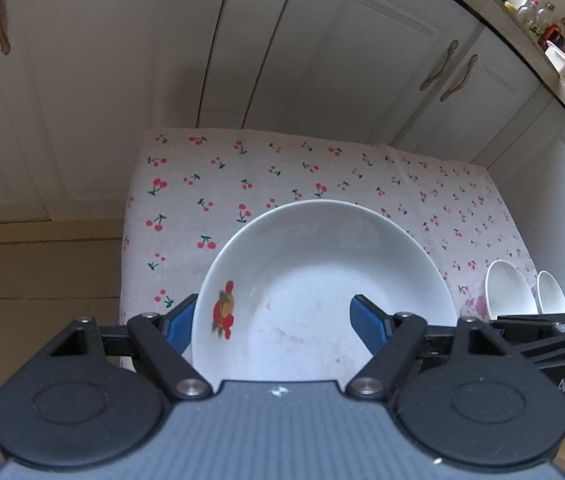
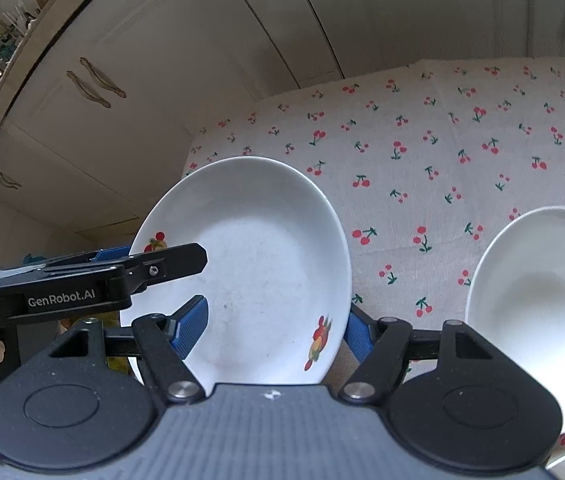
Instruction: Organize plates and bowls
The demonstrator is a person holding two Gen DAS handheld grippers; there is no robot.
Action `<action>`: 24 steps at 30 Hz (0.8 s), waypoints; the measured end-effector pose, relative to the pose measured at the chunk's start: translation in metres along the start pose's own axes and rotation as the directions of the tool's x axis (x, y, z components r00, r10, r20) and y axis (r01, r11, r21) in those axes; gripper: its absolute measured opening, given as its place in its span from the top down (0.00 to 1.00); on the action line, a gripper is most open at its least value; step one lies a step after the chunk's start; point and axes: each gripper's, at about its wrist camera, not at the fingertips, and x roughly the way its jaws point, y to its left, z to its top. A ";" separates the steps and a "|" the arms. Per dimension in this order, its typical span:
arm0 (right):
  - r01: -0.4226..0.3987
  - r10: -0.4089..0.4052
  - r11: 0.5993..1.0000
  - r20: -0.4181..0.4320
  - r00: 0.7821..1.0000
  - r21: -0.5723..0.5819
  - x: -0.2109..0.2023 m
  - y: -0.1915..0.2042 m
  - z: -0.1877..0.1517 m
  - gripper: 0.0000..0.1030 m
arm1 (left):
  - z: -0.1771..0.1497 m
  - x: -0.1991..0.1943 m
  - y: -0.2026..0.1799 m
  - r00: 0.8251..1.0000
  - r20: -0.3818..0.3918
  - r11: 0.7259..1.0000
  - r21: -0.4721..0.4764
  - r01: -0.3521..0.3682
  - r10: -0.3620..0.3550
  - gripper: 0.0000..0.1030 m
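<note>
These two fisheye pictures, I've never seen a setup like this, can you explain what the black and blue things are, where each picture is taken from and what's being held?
No robot arm here: a person holds a two-finger gripper in each hand, and a camera on each looks forward along its blue fingers. The left wrist view shows the left gripper straddling the rim of a white plate with a fruit print, one finger inside and one outside. The right wrist view shows the right gripper straddling the opposite rim of the same plate. The jaws look wide, so whether they are actually pinching it is unclear. Below lies a cherry-print cloth with a white bowl on it.
</note>
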 end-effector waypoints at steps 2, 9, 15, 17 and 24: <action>-0.003 0.003 1.000 0.003 1.000 -0.002 -0.005 0.002 0.000 0.26 | 0.000 -0.005 -0.001 1.000 0.004 1.000 -0.001 -0.003 0.003 0.24; -0.015 0.015 1.000 0.016 1.000 -0.011 -0.024 0.009 -0.007 0.26 | -0.004 -0.025 -0.011 1.000 0.019 1.000 0.002 -0.020 0.020 0.24; -0.012 0.012 0.999 0.020 1.000 -0.031 -0.042 0.016 -0.020 0.26 | -0.013 -0.044 -0.023 0.999 0.027 0.999 0.013 -0.034 0.034 0.24; -0.014 0.015 0.999 0.020 1.000 -0.037 -0.048 0.018 -0.026 0.26 | -0.018 -0.051 -0.026 0.999 0.030 0.999 0.010 -0.033 0.032 0.24; -0.017 0.017 0.999 0.010 1.000 -0.048 -0.064 0.021 -0.050 0.26 | -0.044 -0.070 -0.036 0.999 0.023 0.999 0.012 -0.037 0.037 0.24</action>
